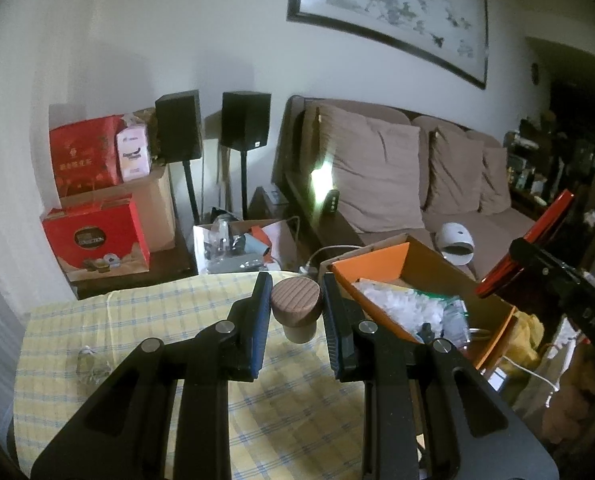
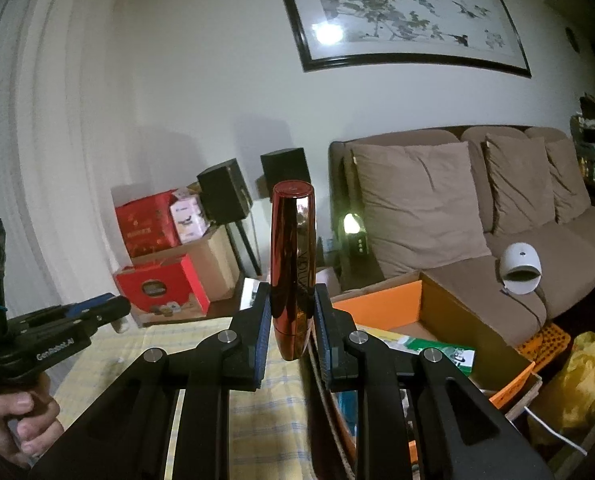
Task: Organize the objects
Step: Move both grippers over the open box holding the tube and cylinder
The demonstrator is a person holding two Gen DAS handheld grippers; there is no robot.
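Note:
My left gripper is shut on a wooden-topped stopper, ribbed cap up, held above the yellow checked tablecloth. The right gripper is shut on a glossy red tube, upright between the blue pads. In the left wrist view that red tube shows at the right, tilted, in the right gripper. The left gripper shows at the left of the right wrist view, a hand on its grip. An open orange-lined cardboard box stands right of the stopper, with plastic bags inside.
A small clear item lies on the cloth at the left. Red boxes and black speakers stand behind the table. A sofa with cushions and a white round device lies beyond the box. A yellow bag sits at the right.

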